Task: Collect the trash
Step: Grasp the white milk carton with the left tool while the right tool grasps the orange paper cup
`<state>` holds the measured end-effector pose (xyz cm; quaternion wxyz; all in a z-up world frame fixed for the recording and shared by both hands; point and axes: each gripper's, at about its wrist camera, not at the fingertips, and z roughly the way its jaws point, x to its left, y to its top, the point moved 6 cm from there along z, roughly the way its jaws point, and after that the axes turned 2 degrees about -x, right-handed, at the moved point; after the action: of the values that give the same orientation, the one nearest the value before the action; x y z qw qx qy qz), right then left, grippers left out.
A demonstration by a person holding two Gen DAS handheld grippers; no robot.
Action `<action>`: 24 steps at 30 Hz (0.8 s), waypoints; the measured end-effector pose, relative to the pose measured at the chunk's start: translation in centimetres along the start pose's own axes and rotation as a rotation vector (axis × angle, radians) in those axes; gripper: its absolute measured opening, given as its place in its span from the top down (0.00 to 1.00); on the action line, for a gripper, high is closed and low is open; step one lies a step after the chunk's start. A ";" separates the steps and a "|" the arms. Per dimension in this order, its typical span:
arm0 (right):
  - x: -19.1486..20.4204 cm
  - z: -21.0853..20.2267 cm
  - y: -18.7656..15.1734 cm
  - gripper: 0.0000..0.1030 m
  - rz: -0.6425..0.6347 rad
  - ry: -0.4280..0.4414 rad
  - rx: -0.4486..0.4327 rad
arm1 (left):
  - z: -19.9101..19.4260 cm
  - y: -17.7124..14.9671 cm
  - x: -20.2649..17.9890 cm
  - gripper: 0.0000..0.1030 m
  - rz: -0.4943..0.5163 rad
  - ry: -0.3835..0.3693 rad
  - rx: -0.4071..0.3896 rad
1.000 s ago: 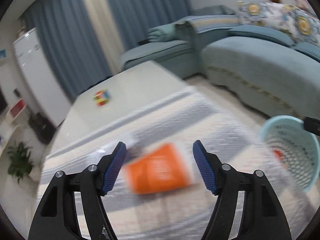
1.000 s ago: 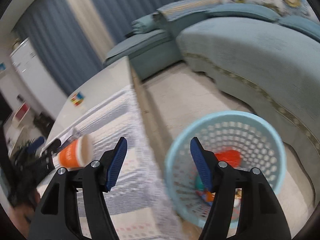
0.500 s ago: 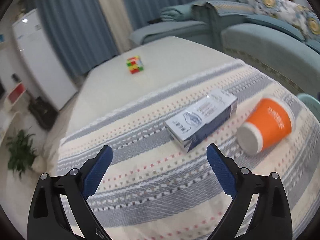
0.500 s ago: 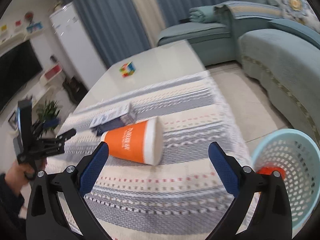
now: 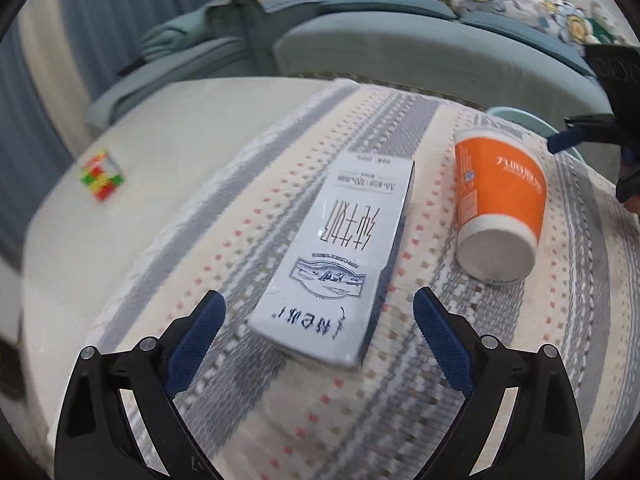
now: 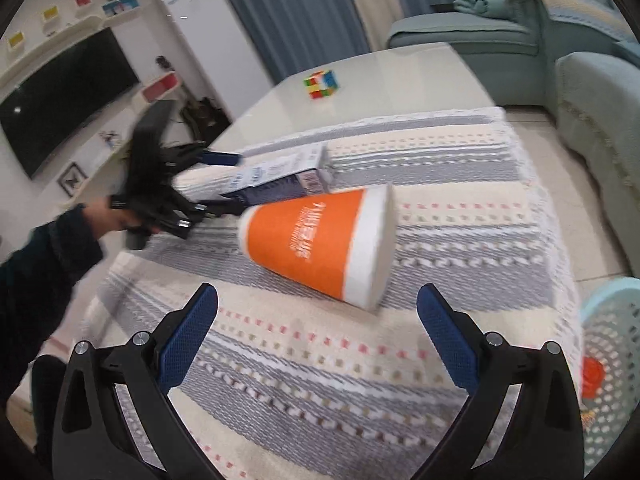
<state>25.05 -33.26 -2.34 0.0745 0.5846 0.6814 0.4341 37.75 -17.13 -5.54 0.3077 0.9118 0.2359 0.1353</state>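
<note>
A white and blue milk carton (image 5: 340,256) lies flat on the striped tablecloth (image 5: 304,412); its near end sits just ahead of my open, empty left gripper (image 5: 319,322). An orange paper cup (image 5: 496,208) lies on its side to the carton's right. In the right wrist view the cup (image 6: 320,240) lies just ahead of my open, empty right gripper (image 6: 317,322), with the carton (image 6: 280,178) behind it. The light blue trash basket (image 6: 608,364) stands on the floor at the right, with orange trash inside.
A coloured puzzle cube (image 6: 321,84) sits on the bare white table (image 6: 400,76) beyond the cloth. A teal sofa (image 5: 440,48) runs along the far side. A TV (image 6: 60,96) and a white fridge (image 6: 212,36) stand at the left.
Both grippers swung from the basket side back over the table and opened wider. The left now faces the carton closely; the right now faces the cup closely.
</note>
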 end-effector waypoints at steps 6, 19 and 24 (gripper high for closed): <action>-1.3 2.9 1.0 0.07 0.034 0.041 0.056 | 2.2 0.2 0.7 0.16 -0.038 -0.126 -0.038; 1.5 3.1 3.7 0.96 0.108 0.223 -0.106 | 0.9 0.8 -0.6 0.49 -0.074 -0.159 -0.116; 2.9 1.0 5.5 0.97 0.068 0.181 -0.198 | -2.8 -0.4 1.7 0.48 -0.246 0.018 -0.188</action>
<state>28.82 -30.66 2.00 0.0554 0.5557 0.6188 0.5524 37.97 -14.61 -3.41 0.4038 0.8419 0.3347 0.1265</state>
